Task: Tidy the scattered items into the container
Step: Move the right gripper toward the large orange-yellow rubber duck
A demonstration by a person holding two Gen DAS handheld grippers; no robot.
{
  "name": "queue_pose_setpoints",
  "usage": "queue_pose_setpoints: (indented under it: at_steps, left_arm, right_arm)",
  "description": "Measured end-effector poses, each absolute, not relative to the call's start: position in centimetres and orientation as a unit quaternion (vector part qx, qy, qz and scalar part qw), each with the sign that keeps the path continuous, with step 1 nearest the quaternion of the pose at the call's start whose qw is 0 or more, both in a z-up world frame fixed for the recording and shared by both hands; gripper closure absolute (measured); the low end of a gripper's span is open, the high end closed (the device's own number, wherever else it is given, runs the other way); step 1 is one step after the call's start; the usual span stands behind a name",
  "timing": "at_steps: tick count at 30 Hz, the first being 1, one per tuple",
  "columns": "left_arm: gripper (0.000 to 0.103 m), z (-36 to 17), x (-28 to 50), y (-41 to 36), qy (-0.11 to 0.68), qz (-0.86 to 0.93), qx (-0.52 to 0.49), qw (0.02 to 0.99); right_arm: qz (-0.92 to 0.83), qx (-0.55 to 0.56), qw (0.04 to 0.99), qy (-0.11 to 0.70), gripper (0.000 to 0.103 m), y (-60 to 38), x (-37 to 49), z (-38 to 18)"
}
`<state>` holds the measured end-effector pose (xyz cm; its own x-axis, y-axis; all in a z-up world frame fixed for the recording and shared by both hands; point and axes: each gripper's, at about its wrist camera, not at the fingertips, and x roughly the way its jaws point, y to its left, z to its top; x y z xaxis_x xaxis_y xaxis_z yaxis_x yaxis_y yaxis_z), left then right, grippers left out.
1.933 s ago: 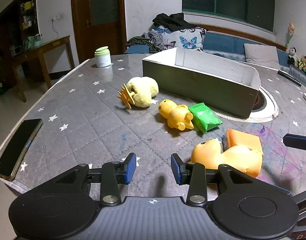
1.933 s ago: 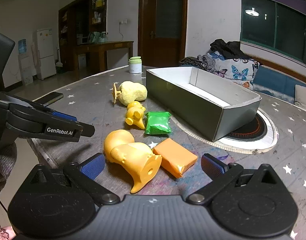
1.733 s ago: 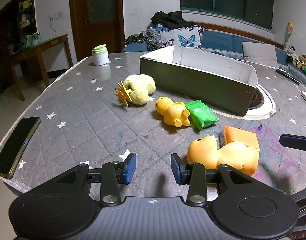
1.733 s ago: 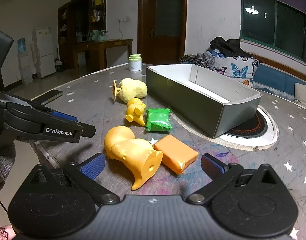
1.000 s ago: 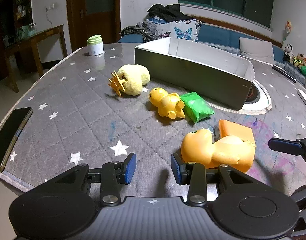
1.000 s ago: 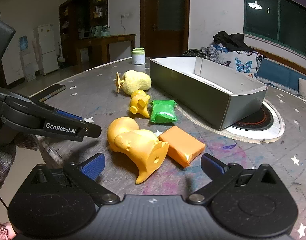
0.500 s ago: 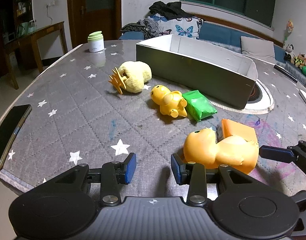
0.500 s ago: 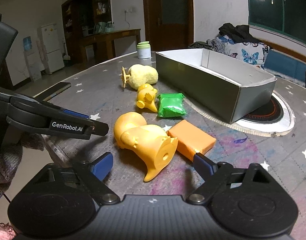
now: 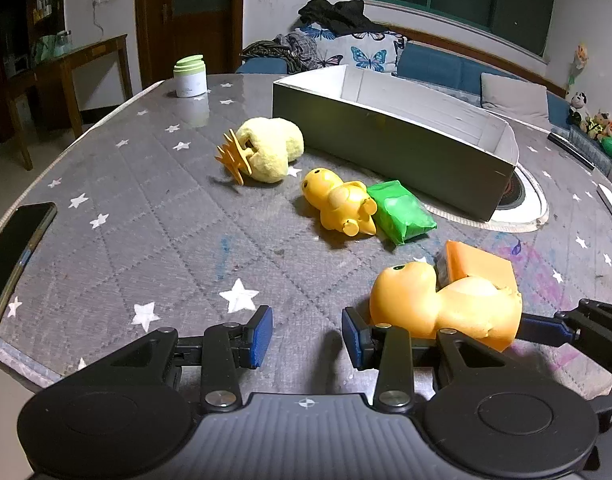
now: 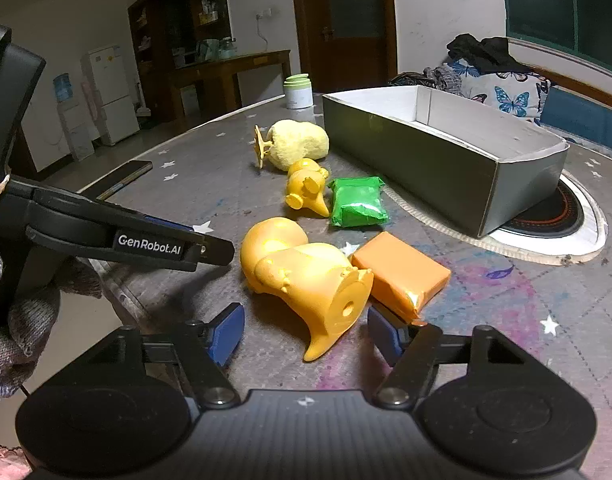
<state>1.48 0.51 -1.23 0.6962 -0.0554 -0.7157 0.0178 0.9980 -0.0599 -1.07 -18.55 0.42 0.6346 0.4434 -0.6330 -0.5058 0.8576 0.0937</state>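
A large orange duck toy (image 10: 306, 272) lies on its side, base toward my right gripper (image 10: 306, 334), whose open pads flank the base without touching. It also shows in the left wrist view (image 9: 446, 308). An orange packet (image 10: 400, 272) touches it. A green packet (image 10: 358, 202), a small yellow duck (image 10: 306, 190) and a pale plush chick (image 10: 297, 148) lie further on. The grey open box (image 10: 426, 160) stands behind. My left gripper (image 9: 308, 338) is open and empty, left of the big duck.
A phone (image 9: 13, 256) lies at the table's left edge. A white jar with a green lid (image 9: 190, 77) stands at the far side. A round mat (image 10: 546, 220) lies under the box end. A sofa and wooden table stand beyond.
My right gripper has moved forward onto the big duck's base and its fingers have narrowed around it. The left gripper has stayed about still.
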Motion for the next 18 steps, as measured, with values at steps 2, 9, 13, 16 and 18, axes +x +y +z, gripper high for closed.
queue_pose_setpoints:
  at_steps: [2, 9, 13, 16, 18]
  left_arm:
    - [0.062, -1.2, 1.6, 0.6, 0.39, -0.02, -0.026, 0.92]
    - [0.062, -0.8, 1.5, 0.9, 0.388, -0.025, -0.035, 0.92]
    - [0.062, -0.4, 1.4, 1.0, 0.386, -0.028, -0.038, 0.921]
    - [0.062, 0.0, 1.3, 1.3, 0.385, -0.033, -0.047, 0.921]
    - [0.062, 0.3, 1.2, 1.5, 0.385, -0.039, -0.058, 0.92]
  right_arm:
    - [0.264, -0.047, 0.902, 0.338, 0.036, -18.5, -1.1, 0.4]
    - [0.273, -0.049, 0.898, 0.341, 0.037, -18.3, -1.1, 0.6]
    - [0.284, -0.058, 0.894, 0.341, 0.037, -17.9, -1.2, 0.7]
    - [0.295, -0.063, 0.89, 0.342, 0.037, -17.8, -1.4, 0.8]
    - [0.302, -0.066, 0.888, 0.339, 0.037, -17.9, -1.5, 1.1]
